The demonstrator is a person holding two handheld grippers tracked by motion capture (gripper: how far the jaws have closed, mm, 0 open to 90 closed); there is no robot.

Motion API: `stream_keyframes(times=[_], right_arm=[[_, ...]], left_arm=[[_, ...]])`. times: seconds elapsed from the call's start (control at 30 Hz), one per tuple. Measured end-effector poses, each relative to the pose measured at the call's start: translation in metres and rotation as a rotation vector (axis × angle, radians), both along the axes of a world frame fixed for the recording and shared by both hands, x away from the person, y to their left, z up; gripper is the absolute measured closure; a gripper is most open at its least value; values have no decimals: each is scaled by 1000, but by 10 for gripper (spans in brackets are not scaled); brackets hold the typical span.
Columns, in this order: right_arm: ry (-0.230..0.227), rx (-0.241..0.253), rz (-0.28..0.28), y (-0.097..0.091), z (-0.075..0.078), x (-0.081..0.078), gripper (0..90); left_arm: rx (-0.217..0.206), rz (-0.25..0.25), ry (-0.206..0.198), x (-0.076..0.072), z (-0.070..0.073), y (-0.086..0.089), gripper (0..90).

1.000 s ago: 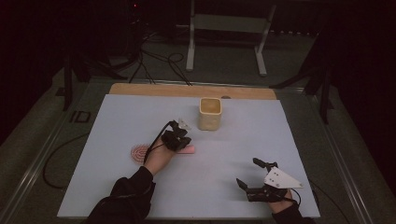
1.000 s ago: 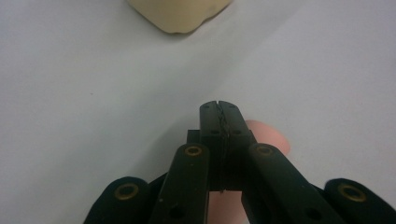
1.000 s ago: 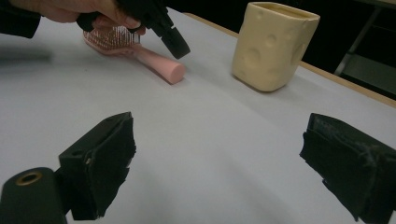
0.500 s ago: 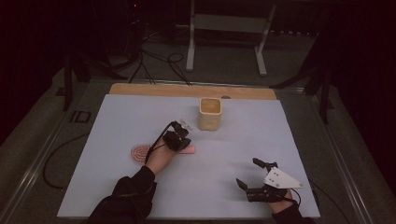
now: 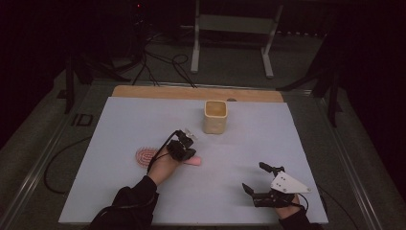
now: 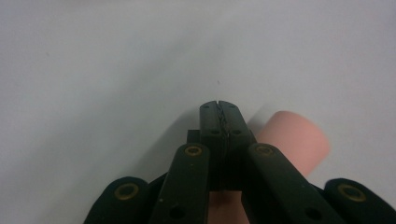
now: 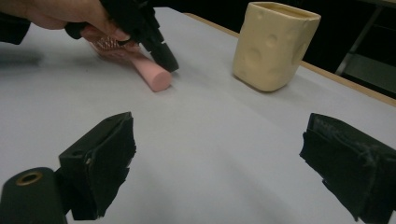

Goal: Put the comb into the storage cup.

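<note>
The left gripper (image 6: 219, 109), jaws pressed together with nothing between them, rests beside the pink hairbrush (image 5: 146, 155) handle, probably lining up a grasp. The right gripper (image 7: 219, 172) waits near the table edge with jaws spread.

The table (image 5: 124, 201) is covered by a pale sheet, with a wooden strip (image 5: 143, 92) at its far edge. A pink hairbrush (image 5: 144, 155) and a cream cup (image 5: 215, 116) are laid on it, well apart.

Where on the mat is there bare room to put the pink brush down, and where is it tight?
Bare mat lies left of the cup, and more between the brush and the right tool. The near-left corner is free too. It is tight where the left tool sits by the cup.
</note>
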State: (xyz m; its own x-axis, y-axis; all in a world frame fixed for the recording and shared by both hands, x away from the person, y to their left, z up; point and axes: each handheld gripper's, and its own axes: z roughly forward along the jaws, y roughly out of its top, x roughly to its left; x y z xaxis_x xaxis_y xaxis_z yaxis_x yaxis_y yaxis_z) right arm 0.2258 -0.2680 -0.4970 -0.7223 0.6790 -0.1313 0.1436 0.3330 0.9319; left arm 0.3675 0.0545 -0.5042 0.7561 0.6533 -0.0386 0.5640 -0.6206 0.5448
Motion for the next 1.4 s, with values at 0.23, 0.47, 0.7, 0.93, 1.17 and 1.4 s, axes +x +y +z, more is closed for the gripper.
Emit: stream_keyframes(times=[0.23,0.47,0.7,0.93,1.17,1.4], right_arm=[[-1,0,-2,0,0,0,93],[1,1,-2,0,0,0,93],[0,1,-4,0,0,0,93],[-2,-1,-4,1,1,0,93],[-4,0,-4,1,1,0,93],[-6,-6,-2,2,1,-1,93]], left_arm=[[3,-20,18,-12,1,4,900],[12,-33,22,-22,0,6,900],[9,-34,11,-40,0,10,900],[9,-45,25,-58,1,21,900],[32,-55,35,-70,2,34,900],[60,-65,55,-85,4,52,899]])
